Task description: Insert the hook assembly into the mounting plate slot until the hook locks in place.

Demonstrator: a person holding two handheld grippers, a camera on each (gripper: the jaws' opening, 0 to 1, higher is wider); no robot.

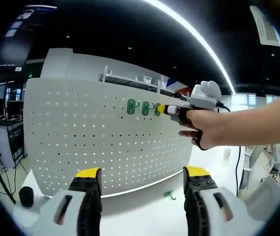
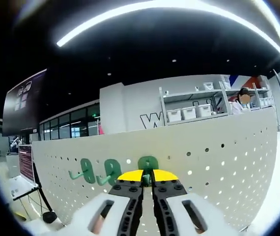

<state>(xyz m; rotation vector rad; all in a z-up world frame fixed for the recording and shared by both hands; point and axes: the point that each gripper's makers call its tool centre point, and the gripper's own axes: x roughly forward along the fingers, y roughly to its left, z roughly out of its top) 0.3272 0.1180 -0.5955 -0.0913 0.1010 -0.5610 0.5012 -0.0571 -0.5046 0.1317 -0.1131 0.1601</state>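
Right gripper (image 2: 148, 178) clenched on green hook (image 2: 148, 164) at pegboard (image 2: 228, 157) top edge; left gripper (image 1: 142, 174) released. Risk: tilted entry, hook misses holes.

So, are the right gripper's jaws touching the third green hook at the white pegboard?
Touching. In the right gripper view, the right gripper has its yellow-tipped jaws closed on the green hook against the pegboard, with no gap.

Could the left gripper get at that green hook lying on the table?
Probably yes: the left gripper is open, and the loose green hook lies on the white table just ahead between its jaws, nothing in between.
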